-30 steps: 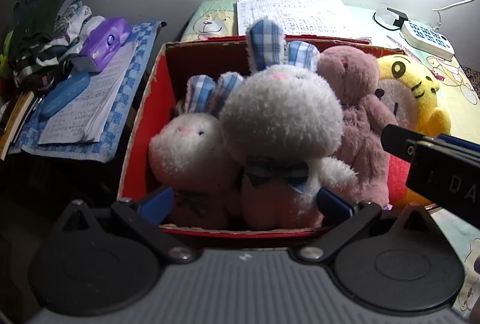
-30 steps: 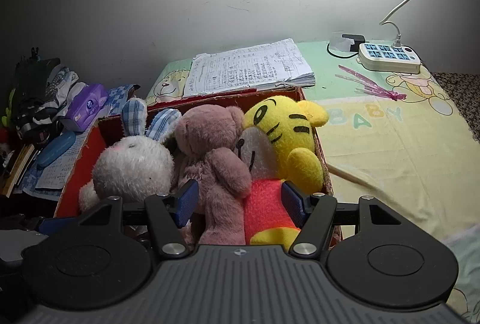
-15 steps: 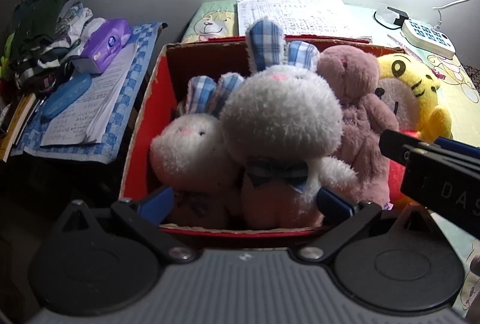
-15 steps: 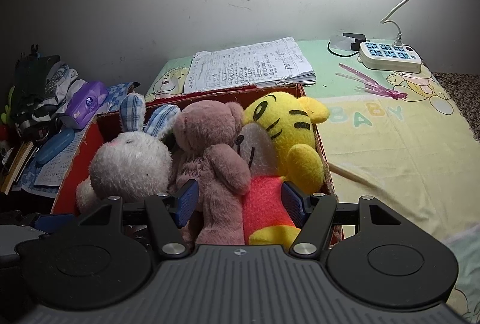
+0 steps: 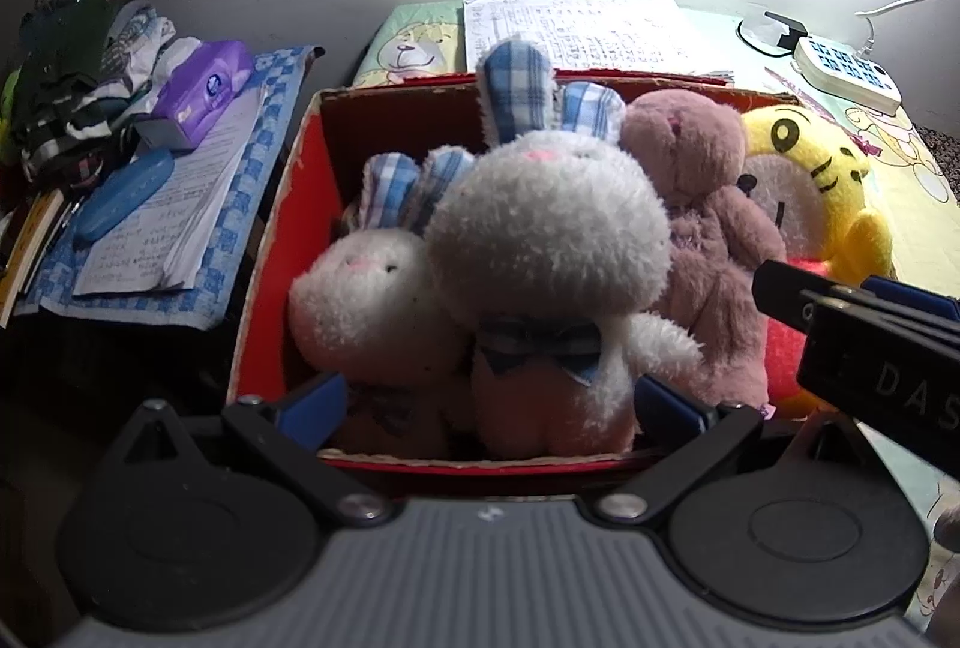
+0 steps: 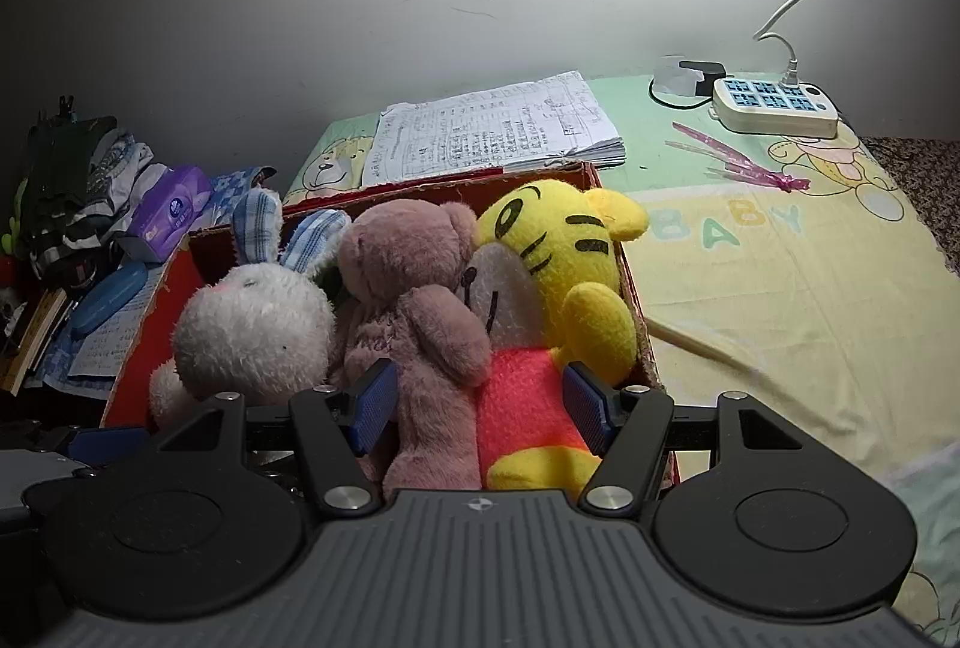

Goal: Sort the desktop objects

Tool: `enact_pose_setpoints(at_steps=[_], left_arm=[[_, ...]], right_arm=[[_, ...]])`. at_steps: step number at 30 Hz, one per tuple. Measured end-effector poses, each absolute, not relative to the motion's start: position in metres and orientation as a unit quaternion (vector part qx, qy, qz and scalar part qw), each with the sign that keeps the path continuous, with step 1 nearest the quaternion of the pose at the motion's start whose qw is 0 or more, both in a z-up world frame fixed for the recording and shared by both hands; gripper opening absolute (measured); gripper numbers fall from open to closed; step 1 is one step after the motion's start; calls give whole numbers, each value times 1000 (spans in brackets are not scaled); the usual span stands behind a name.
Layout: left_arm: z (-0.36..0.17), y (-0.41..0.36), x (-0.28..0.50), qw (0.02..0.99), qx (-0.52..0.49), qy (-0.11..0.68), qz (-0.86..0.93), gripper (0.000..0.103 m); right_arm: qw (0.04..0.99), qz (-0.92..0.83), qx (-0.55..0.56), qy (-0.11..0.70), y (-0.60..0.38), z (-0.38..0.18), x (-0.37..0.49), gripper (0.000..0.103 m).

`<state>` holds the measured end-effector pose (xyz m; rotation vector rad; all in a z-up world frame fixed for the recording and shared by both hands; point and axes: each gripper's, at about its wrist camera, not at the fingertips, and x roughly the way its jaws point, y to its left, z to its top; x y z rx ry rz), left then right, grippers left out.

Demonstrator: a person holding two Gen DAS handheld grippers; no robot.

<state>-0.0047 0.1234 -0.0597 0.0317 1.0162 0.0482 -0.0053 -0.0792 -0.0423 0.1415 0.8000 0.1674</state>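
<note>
A red cardboard box (image 5: 282, 228) (image 6: 162, 300) holds several plush toys in a row. A small white rabbit (image 5: 372, 306) sits leftmost, then a bigger white rabbit with blue plaid ears (image 5: 552, 240) (image 6: 252, 330), a mauve bear (image 5: 702, 204) (image 6: 414, 300) and a yellow tiger in red (image 5: 810, 180) (image 6: 558, 276). My left gripper (image 5: 489, 402) is open at the box's near wall, its jaws either side of the two rabbits. My right gripper (image 6: 480, 399) is open, its jaws either side of the bear's and tiger's lower bodies. The right gripper's body (image 5: 870, 348) shows in the left view.
A stack of written papers (image 6: 492, 132) lies behind the box. A white power strip (image 6: 774, 105) and pink streamers (image 6: 738, 165) lie on the baby-print cloth (image 6: 780, 276) at right. At left sit a purple tissue pack (image 5: 204, 87), a blue case (image 5: 123, 195), papers and piled clothes (image 5: 72, 66).
Both views have shifted very slightly; the right gripper's body sits a little lower in the left view. The toys and both jaws look unchanged.
</note>
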Motion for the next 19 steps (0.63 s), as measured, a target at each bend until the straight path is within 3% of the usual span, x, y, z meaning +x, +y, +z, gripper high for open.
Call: enact_pose_setpoints(at_steps=[19], left_arm=[[-50,125,-9,887,14,461,24,102]], right_arm=[[919,78,63,380,-78,-39,-8,64]])
